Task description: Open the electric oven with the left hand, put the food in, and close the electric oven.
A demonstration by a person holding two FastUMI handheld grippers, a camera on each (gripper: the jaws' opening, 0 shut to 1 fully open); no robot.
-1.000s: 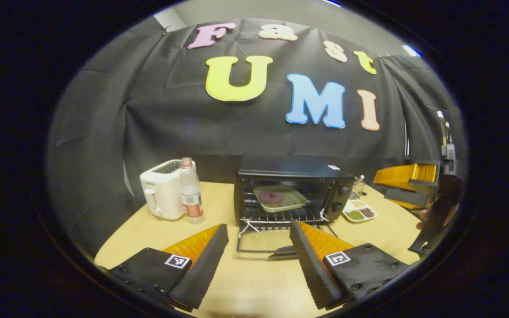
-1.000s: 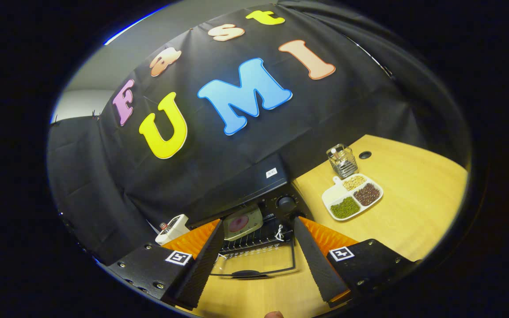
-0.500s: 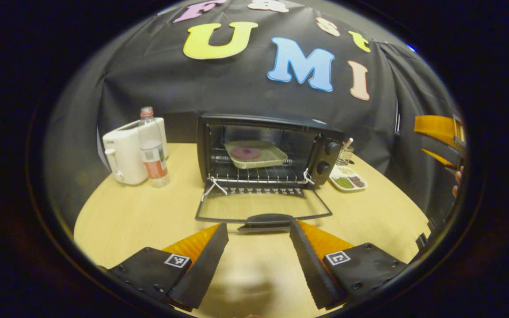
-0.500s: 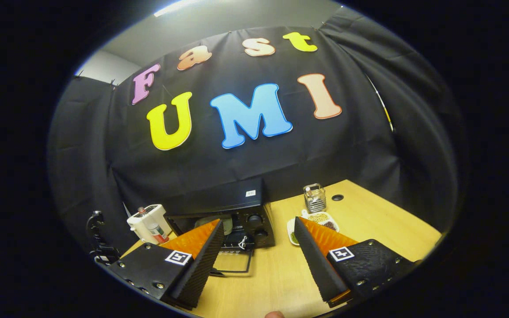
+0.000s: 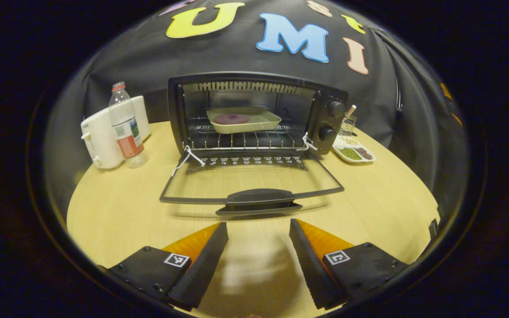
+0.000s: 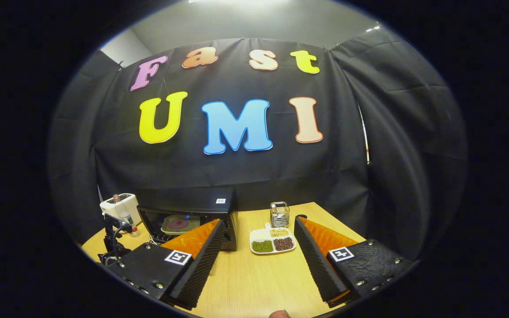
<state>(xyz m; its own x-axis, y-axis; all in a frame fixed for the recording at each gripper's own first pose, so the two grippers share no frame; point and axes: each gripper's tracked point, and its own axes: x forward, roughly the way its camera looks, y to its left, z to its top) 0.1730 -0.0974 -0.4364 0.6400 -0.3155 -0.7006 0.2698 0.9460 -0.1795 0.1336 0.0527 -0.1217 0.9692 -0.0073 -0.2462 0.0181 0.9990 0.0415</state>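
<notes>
Left gripper (image 5: 258,240) has dropped toward the oven door handle (image 5: 260,195), fingers spread, empty; right gripper (image 6: 258,254) backed off, released. Food tray (image 5: 242,119) on the oven rack; closing remains

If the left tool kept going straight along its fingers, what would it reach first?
Most likely the handle of the open oven door, which lies just ahead of the open left tool, though its height relative to the handle is unclear.
</notes>
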